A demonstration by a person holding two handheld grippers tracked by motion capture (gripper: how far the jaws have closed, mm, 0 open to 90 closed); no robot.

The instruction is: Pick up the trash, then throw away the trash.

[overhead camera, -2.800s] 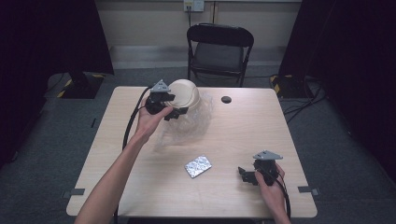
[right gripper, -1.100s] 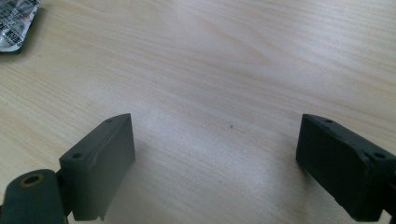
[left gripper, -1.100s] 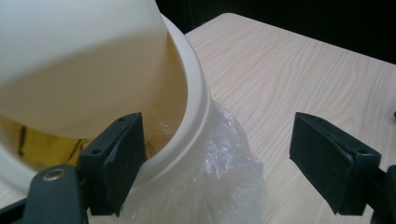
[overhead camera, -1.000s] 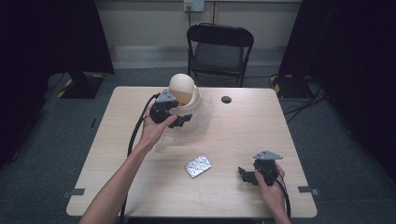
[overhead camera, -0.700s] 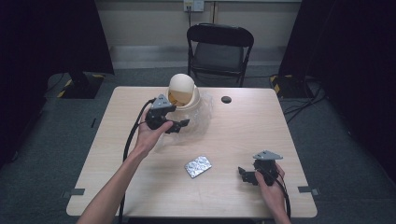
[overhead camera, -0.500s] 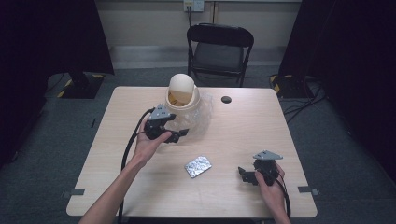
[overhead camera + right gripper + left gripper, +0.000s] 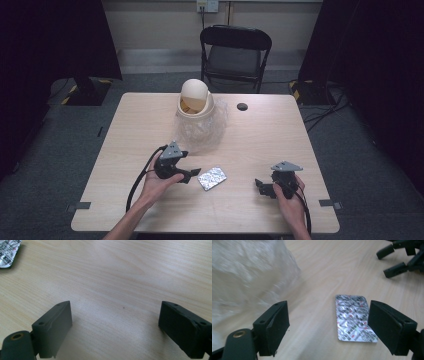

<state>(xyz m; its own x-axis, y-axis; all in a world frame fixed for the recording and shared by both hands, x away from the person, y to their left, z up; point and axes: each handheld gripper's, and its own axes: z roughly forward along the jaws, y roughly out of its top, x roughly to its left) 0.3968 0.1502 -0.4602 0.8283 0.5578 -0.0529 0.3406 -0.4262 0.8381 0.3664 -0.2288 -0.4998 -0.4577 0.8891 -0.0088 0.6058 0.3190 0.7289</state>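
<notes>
The left gripper (image 7: 192,174), held in the person's left hand (image 7: 159,182), hovers low over the wooden table (image 7: 135,125) with its two black jaws spread apart. The jaws have just been opening a little further, and nothing is pinched between them. In the left gripper view, a silver blister pack (image 7: 354,318) of pills lies flat on the table just ahead of the gripper, its right edge partly hidden behind the right jaw; the pads do not press on it. In the high view the blister pack (image 7: 212,178) sits just beside the jaw tips, near the middle of the table's front half.

Beyond the pack, toward the far side of the table, stands a crinkled clear plastic bag (image 7: 200,132) with a beige swing-lid bin (image 7: 194,100) rising from it. A small black round object (image 7: 242,106) lies to the right of the bin.

The right gripper (image 7: 261,185), in the person's right hand (image 7: 290,197), rests near the table's front right, well apart from the pack, its jaws spread wide over bare wood.

A black folding chair (image 7: 236,50) stands behind the table.
</notes>
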